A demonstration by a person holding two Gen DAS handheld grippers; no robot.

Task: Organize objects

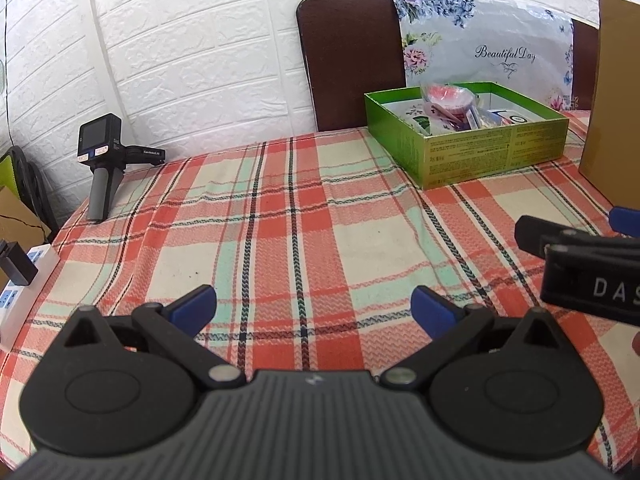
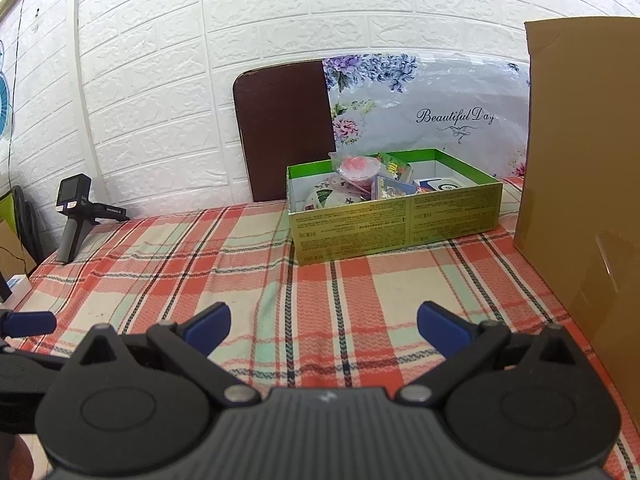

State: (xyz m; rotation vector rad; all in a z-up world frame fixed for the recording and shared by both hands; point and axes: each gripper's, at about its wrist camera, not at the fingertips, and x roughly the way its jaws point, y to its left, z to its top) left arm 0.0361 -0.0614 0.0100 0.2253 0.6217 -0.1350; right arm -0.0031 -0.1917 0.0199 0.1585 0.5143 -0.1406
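A green box [image 1: 496, 152] stands at the far right of the plaid-covered table [image 1: 280, 220]; it also shows in the right wrist view [image 2: 396, 228]. It holds several small items, among them a pink-lidded cup [image 1: 448, 98] and packets [image 2: 394, 184]. My left gripper [image 1: 314, 306] is open and empty, low over the cloth, well short of the box. My right gripper [image 2: 324, 322] is open and empty, also low over the cloth in front of the box. The right gripper's body shows at the right edge of the left wrist view [image 1: 588, 264].
A brown cardboard box [image 2: 584, 184] stands close on the right. A dark board [image 2: 284, 128] and a floral bag [image 2: 432, 108] lean on the white brick wall behind. A black handheld camera device [image 1: 102, 160] stands at the far left. A power strip [image 1: 24, 284] lies off the left edge.
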